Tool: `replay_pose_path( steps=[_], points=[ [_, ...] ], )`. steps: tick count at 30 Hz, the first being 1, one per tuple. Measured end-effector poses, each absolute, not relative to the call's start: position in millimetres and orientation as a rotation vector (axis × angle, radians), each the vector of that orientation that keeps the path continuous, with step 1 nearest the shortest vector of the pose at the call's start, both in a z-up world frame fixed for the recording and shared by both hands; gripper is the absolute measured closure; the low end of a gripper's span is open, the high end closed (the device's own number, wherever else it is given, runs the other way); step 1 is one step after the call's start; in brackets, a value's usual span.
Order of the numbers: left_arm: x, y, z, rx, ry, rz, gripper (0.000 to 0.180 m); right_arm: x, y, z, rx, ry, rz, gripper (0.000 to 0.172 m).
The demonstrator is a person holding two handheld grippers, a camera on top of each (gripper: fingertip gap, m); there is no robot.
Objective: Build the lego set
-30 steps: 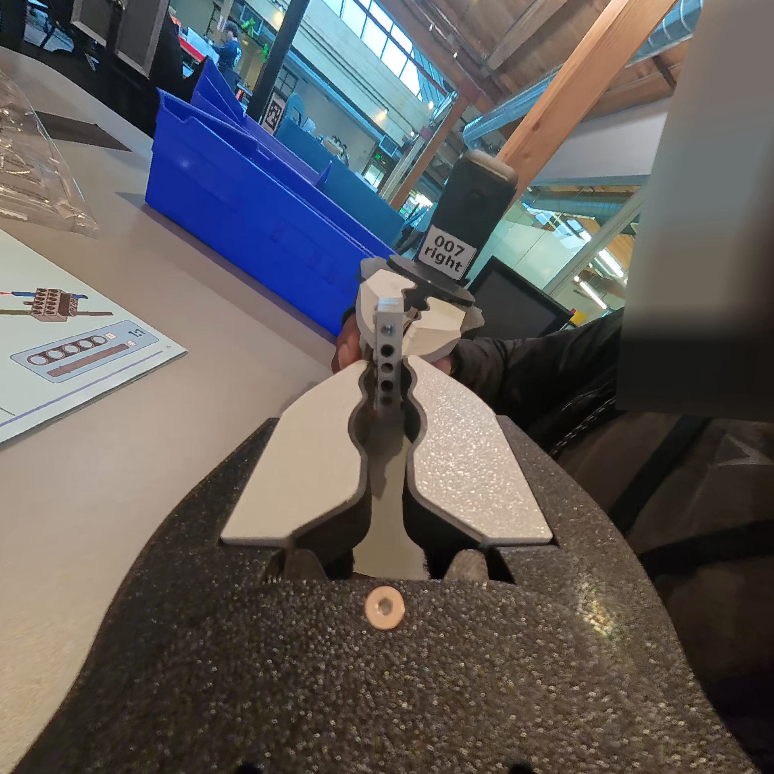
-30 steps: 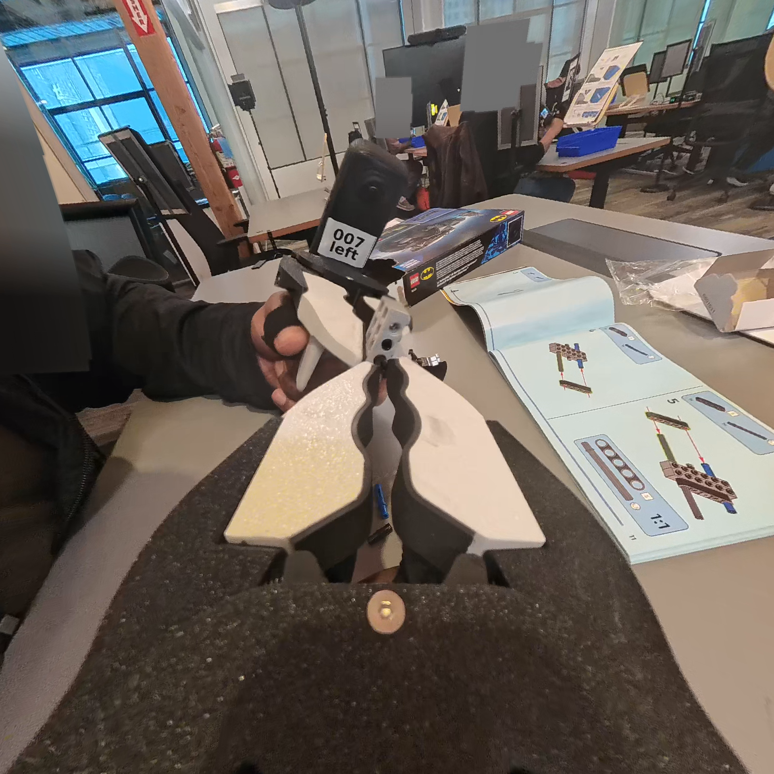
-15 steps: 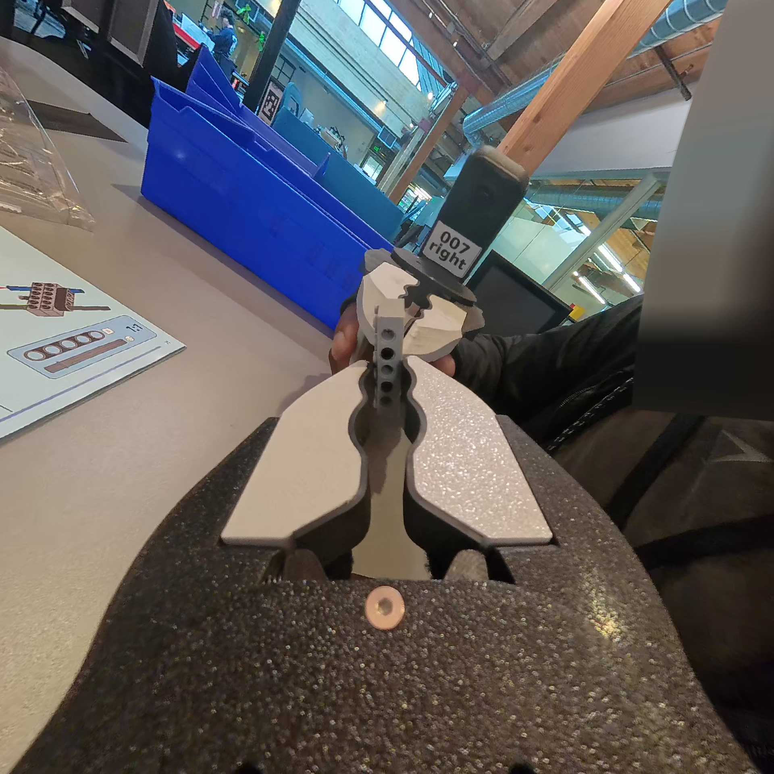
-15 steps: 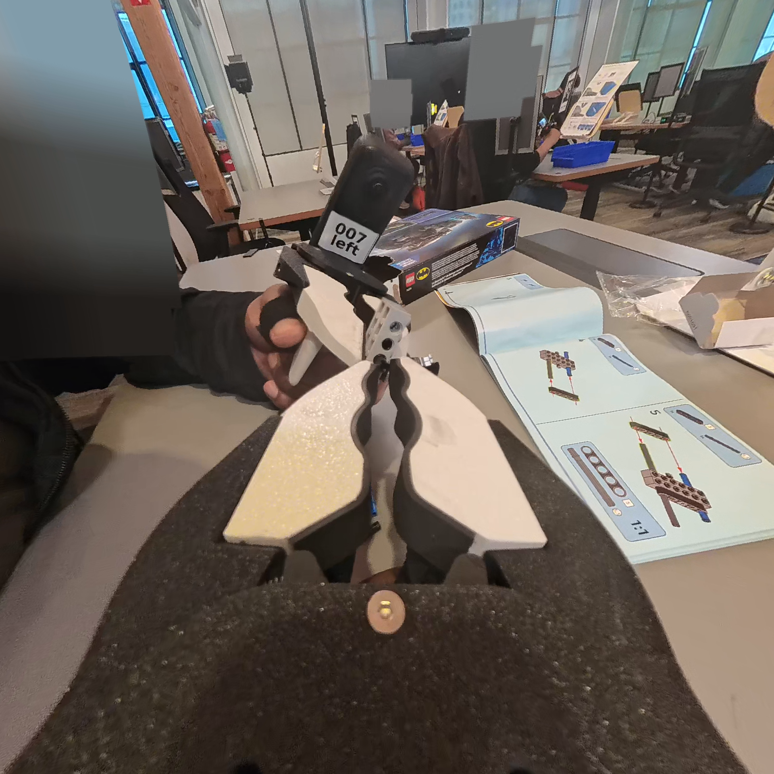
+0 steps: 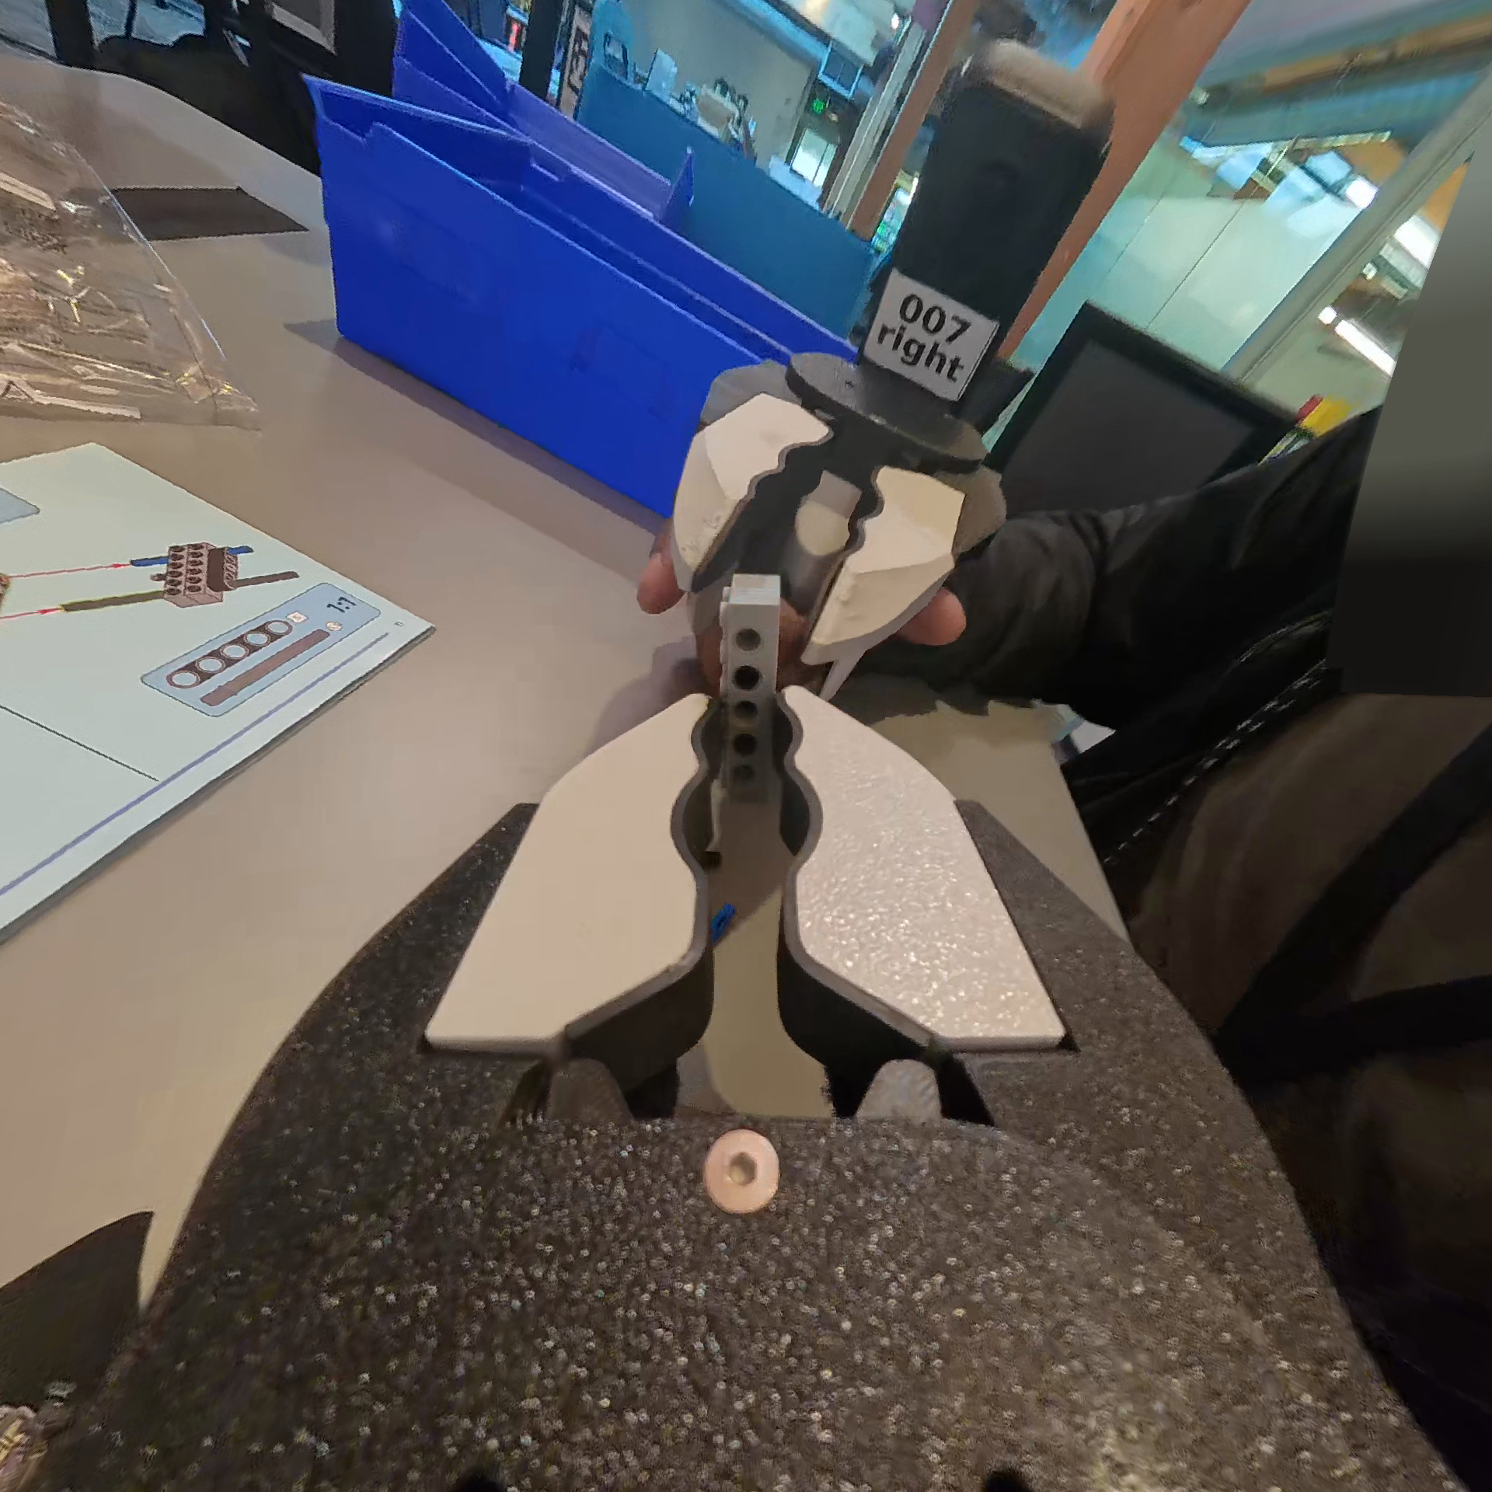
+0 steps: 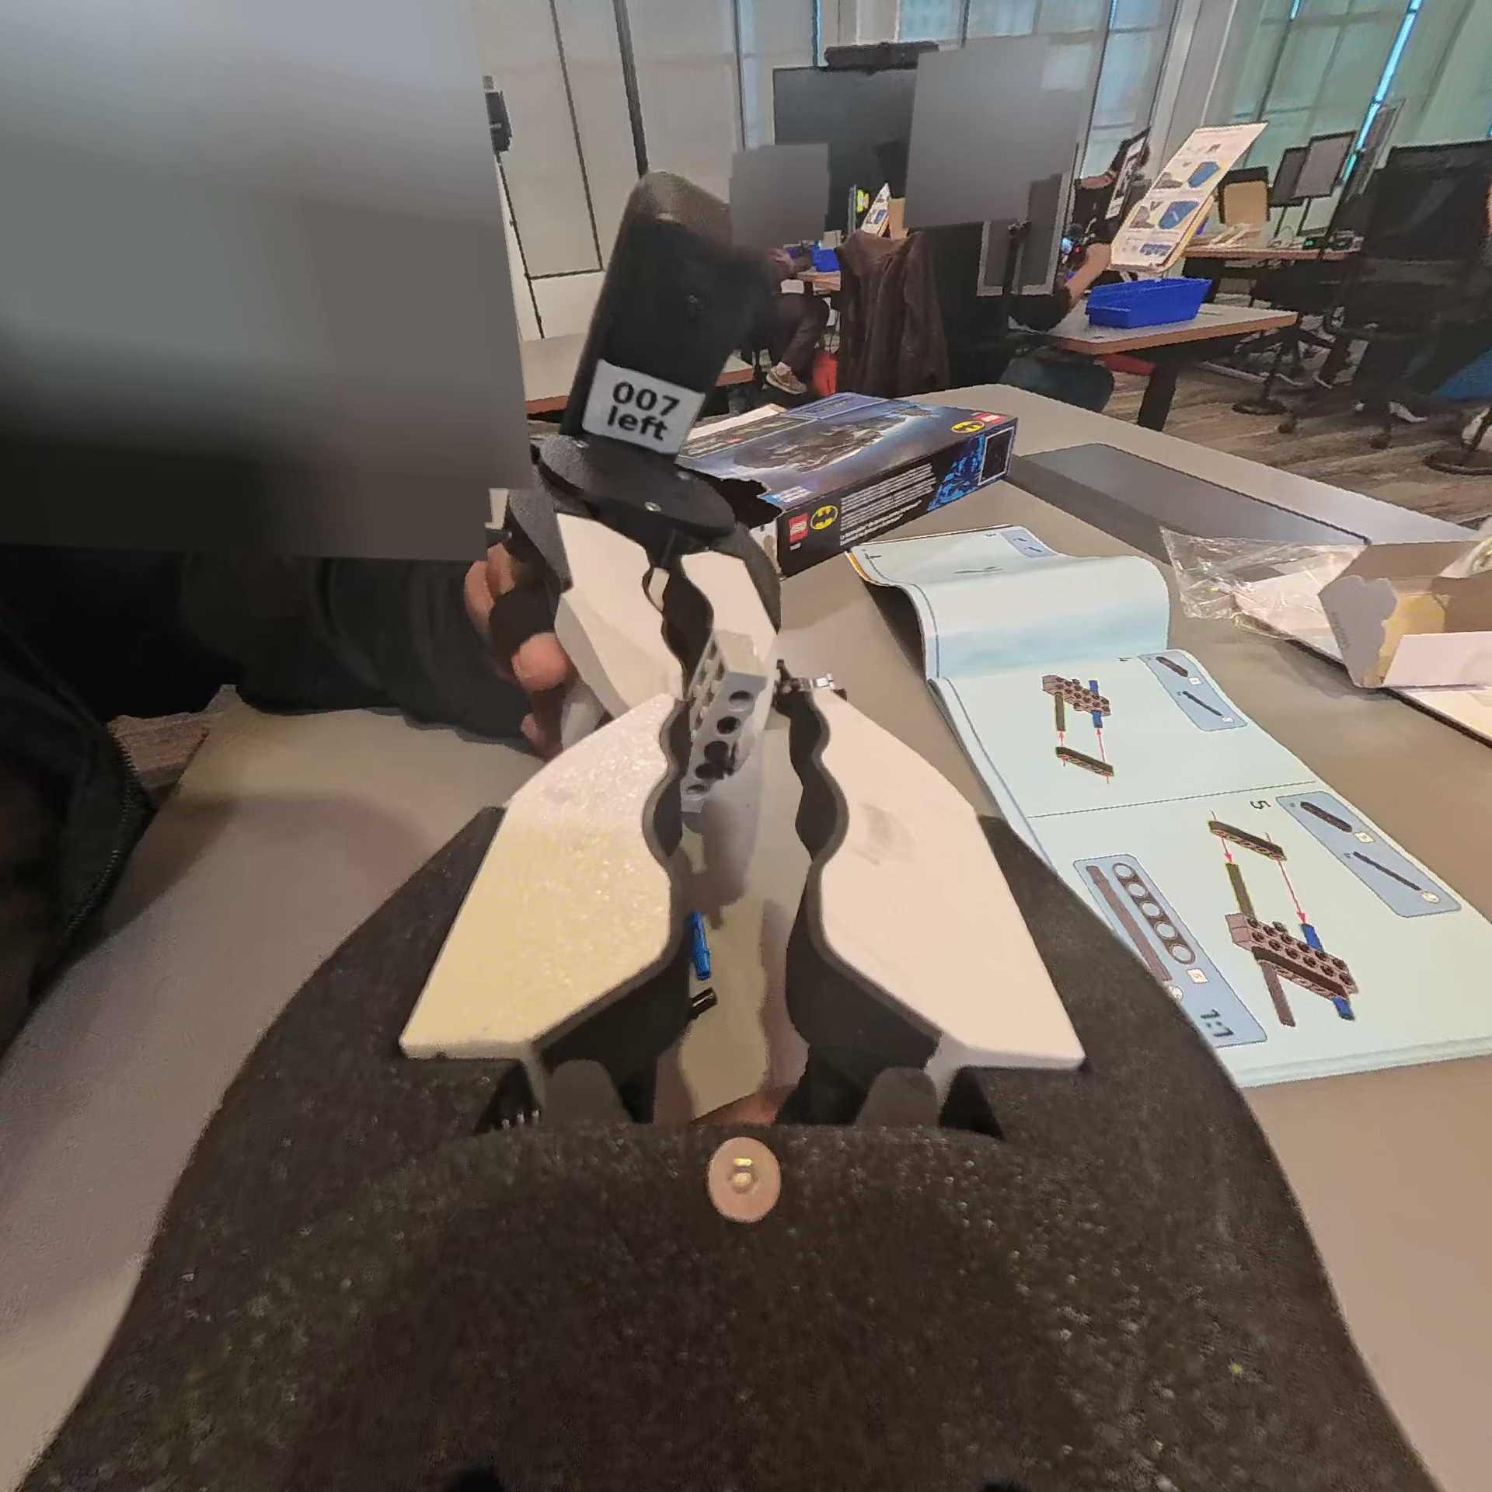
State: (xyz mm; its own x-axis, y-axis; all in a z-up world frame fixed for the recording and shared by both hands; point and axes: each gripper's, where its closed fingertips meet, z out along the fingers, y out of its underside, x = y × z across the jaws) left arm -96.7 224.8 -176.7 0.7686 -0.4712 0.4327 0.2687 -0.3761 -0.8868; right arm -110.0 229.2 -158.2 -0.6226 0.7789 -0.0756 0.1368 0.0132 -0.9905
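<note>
My left gripper [image 5: 747, 714] is shut on a grey brick with a row of holes [image 5: 751, 686] and holds it upright above the table; the brick's top sticks out past the fingertips. My right gripper [image 6: 735, 710] is open. The same grey brick [image 6: 718, 718] stands between its pads, close to the left one, and the right pad is clearly apart from it. In the left wrist view the right gripper [image 5: 815, 557] shows just behind the brick with its jaws spread. A small blue pin [image 6: 696, 940] and a black pin [image 6: 701, 999] lie on the table below.
Blue bins [image 5: 525, 266] stand at the back of the grey table [image 5: 484, 767]. An open instruction booklet [image 6: 1211, 767], a dark toy-set box [image 6: 872, 468], a clear plastic bag [image 5: 97, 307] and a white carton [image 6: 1413, 622] lie around. A person's gloved hands hold both grippers.
My right gripper's jaws, shut at the brick's end before, have spread apart and let go. My left gripper has kept its hold on the grey brick.
</note>
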Motion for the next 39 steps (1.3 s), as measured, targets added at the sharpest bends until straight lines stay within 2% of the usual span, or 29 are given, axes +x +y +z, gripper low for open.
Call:
replay_pose_path(
  steps=[9,19,24,39],
  points=[
    [-90,222,-185,-1.865,0.274,-0.667,0.168,-104,223,-163,-0.823,-1.871,1.59,0.159],
    [-106,225,-190,-1.906,0.199,-0.61,0.159,-103,243,-177,-0.645,-1.941,1.23,0.16],
    [-109,225,-193,-1.922,0.187,-0.597,0.159,-104,257,-207,-0.572,-2.053,0.914,0.16],
    [-107,224,-199,-1.962,0.206,-0.564,0.16,-96,254,-238,-0.494,-2.165,0.668,0.158]
  ],
)
